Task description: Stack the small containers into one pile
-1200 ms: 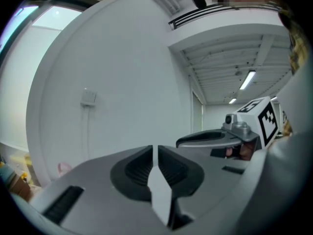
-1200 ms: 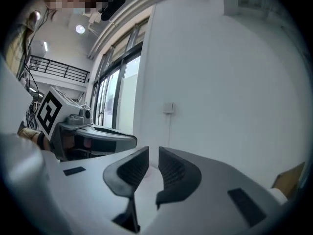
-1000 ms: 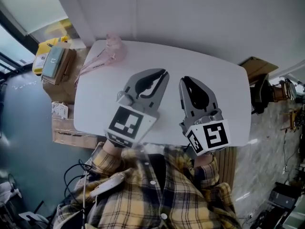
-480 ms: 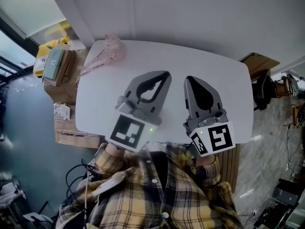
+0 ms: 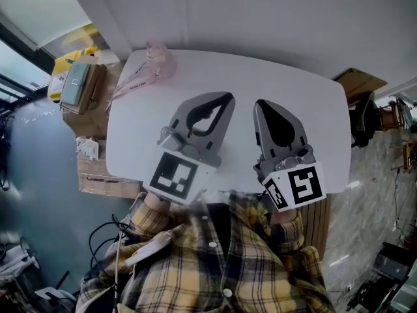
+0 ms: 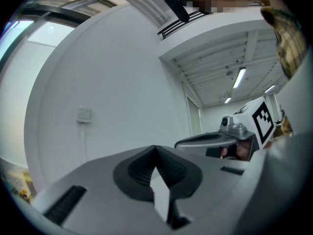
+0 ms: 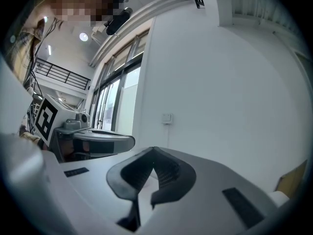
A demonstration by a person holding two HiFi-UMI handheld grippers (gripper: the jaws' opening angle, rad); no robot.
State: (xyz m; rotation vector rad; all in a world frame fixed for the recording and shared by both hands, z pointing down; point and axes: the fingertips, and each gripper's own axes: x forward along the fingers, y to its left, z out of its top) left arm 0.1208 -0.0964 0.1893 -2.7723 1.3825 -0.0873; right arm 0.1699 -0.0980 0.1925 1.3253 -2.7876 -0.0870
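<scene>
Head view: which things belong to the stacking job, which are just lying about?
Job: pinkish translucent items, probably the containers, at the table's far-left corner; left gripper, right gripper, both shut, empty.
Lying about: cardboard boxes beside the table; yellow pack.

Head view looks steeply down on table (image 5: 293,103); gripper views face wall (image 6: 98,82).
</scene>
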